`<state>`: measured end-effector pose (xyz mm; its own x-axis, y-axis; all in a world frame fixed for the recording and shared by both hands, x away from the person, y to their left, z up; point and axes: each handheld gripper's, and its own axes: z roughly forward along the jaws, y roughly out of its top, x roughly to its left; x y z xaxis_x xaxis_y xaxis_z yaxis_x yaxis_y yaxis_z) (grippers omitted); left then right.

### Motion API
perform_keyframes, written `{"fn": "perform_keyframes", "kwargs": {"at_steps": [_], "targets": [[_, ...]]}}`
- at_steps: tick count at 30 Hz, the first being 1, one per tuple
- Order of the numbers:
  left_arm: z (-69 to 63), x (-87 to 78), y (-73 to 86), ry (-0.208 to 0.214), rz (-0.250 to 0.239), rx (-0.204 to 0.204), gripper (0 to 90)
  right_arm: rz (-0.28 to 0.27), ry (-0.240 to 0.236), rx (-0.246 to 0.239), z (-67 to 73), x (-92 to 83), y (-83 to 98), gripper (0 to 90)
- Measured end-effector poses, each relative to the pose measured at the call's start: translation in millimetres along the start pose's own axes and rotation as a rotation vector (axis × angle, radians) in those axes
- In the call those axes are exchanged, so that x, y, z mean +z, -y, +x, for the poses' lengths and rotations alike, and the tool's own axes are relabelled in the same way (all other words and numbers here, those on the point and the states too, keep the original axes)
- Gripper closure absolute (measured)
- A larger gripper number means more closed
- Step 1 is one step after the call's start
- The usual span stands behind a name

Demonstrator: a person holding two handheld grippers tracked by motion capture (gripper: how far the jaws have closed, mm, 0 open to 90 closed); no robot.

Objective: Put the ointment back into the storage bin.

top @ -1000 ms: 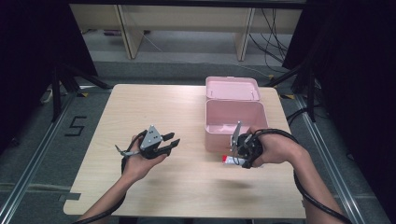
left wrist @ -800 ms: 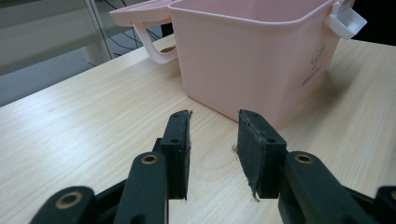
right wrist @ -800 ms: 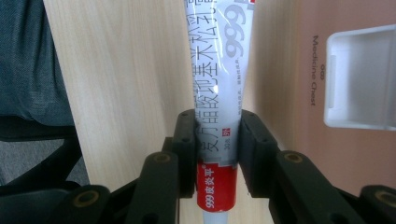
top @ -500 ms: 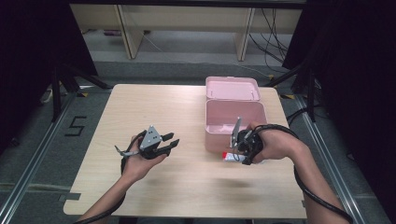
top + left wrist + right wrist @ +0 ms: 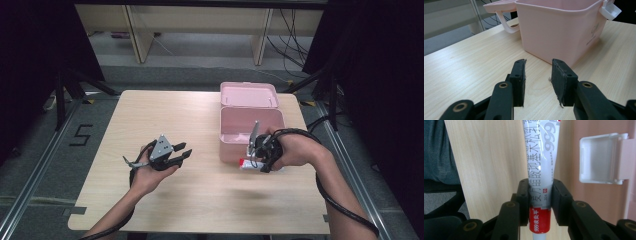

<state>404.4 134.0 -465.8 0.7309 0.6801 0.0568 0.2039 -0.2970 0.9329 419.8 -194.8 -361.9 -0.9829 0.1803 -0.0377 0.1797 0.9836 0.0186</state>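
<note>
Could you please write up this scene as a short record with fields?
surface: wooden table
container: pink box, lid open and lying behind it
item: white tube with a red band, lying on the table beside the box
right gripper: jaws closed on the tube near its red end
left gripper: jaws apart, nothing between them, pointing toward the box
white latch: on the box wall, next to the tube

Bench (image 5: 150, 120): pale wood-grain laminate, matt. Box (image 5: 564, 27): smooth pink plastic, slight sheen. Tube (image 5: 541, 165): glossy white-and-red plastic. Right hand-held gripper (image 5: 540, 202): matt black plastic, brass-coloured rivets.
</note>
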Motion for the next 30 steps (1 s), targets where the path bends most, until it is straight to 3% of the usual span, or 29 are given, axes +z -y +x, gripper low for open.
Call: {"fn": "perform_keyframes", "kwargs": {"at_steps": [7,8,9,10,16,17,19,22,24,26,29,30], "targets": [[0.1,0.0,0.0,-0.001,0.0,-0.001,63.1,-0.015,0.01,-0.011,-3.8,-3.5,-0.2,71.5],[0.1,0.1,0.0,0.0,0.0,-0.001,63.0,0.003,0.009,0.01,-3.4,-4.9,-0.3,71.5],[0.0,0.1,0.0,0.0,0.001,0.0,63.0,0.001,0.005,-0.009,-5.2,-5.2,-0.6,71.5],[-0.2,0.3,0.0,0.001,0.001,-0.001,63.0,0.002,0.008,0.007,-4.8,-6.2,-0.6,71.5],[-0.3,0.2,-0.4,0.001,-0.002,-0.002,62.9,-0.015,0.017,-0.035,-10.1,-9.7,-2.3,71.5],[-0.2,0.0,-0.5,0.0,-0.002,-0.001,63.0,0.005,0.016,0.005,-8.2,-11.2,-2.2,71.5],[0.0,-0.3,-0.8,-0.001,0.0,-0.001,62.9,0.002,0.014,0.01,-9.2,-12.9,-2.5,71.5],[0.5,0.1,-0.6,0.003,-0.007,-0.003,62.9,-0.011,0.025,-0.043,-14.5,-13.4,-2.2,71.5],[0.6,0.1,-0.5,0.003,-0.007,-0.002,62.9,-0.001,0.025,0.006,-12.1,-16.2,-2.5,71.5],[0.3,-0.5,-0.8,-0.002,0.002,0.0,62.9,-0.01,0.021,-0.019,-14.8,-16.6,-2.8,71.5],[0.2,0.0,-0.7,0.0,0.0,-0.001,62.9,0.003,0.026,0.012,-14.5,-18.7,-3.1,71.5],[0.1,0.1,-0.7,0.0,-0.001,-0.001,62.9,-0.005,0.03,-0.017,-16.9,-18.7,-3.4,71.5]]}}
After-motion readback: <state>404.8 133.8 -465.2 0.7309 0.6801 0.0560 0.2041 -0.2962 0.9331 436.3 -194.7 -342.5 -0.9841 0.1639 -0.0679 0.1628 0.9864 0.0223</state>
